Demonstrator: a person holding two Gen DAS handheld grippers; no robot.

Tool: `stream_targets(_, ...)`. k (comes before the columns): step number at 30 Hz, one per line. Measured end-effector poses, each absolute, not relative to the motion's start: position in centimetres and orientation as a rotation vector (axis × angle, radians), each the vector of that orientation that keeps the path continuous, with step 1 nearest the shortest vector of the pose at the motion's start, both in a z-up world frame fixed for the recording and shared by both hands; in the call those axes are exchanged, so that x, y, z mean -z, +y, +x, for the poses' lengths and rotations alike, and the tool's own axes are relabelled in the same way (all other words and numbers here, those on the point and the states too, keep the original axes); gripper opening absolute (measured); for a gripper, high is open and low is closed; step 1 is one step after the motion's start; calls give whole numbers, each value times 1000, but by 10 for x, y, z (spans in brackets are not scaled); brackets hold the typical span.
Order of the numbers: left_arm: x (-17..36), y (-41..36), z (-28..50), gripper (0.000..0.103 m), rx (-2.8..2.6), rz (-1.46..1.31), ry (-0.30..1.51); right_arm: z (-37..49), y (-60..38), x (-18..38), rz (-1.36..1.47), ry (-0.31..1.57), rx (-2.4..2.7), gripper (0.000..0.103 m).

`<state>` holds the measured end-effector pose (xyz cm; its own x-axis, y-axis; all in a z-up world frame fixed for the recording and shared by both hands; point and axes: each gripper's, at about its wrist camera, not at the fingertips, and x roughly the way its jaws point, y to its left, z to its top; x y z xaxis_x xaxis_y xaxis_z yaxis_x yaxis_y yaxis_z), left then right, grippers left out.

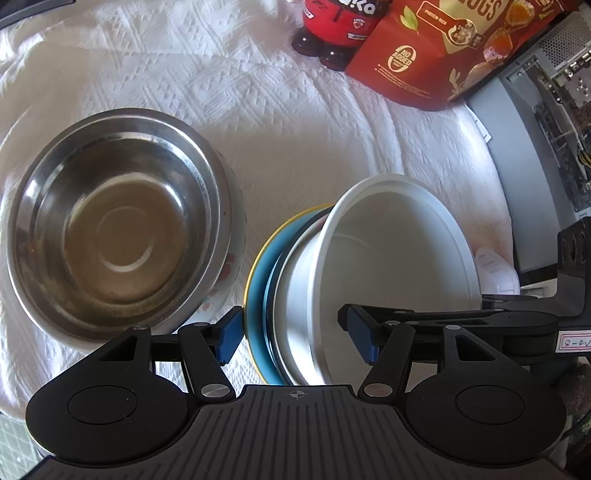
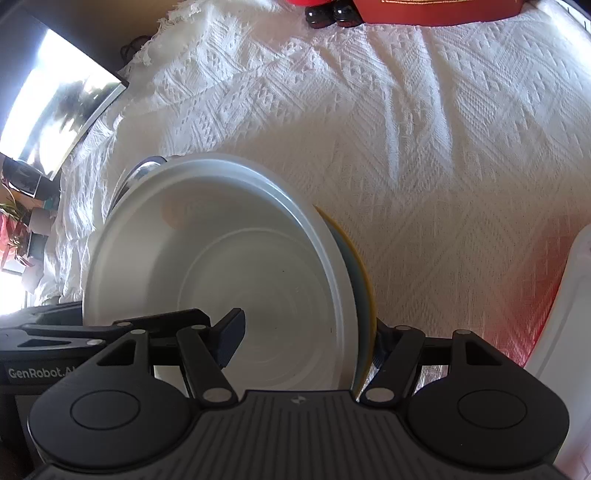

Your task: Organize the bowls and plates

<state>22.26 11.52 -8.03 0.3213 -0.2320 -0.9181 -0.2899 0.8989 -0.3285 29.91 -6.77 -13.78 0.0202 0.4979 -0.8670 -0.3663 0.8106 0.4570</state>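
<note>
White bowl (image 1: 399, 254) nested on blue plate (image 1: 260, 295), stack tilted, both grippers clamping it: left gripper (image 1: 299, 332) at stack's 9 o'clock edge, right gripper (image 2: 306, 339) opposite. Steel bowl (image 1: 114, 229) at 9 o'clock on tablecloth (image 1: 295, 122), not yet stacked.

You have one steel bowl (image 1: 114, 229) standing alone. Right of it, one stack: one white bowl (image 1: 399, 251), one steel dish (image 1: 299, 314) and one blue yellow-rimmed plate (image 1: 258, 288). Behind the steel bowl: one red bottle (image 1: 332, 26), one red pouch (image 1: 424, 55).
</note>
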Motion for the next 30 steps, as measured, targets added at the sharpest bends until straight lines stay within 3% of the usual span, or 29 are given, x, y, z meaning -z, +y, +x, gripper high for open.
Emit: stream_targets(30,95,125,227,65,16,-572,1293,301,-68,145,127,1444,-671,63)
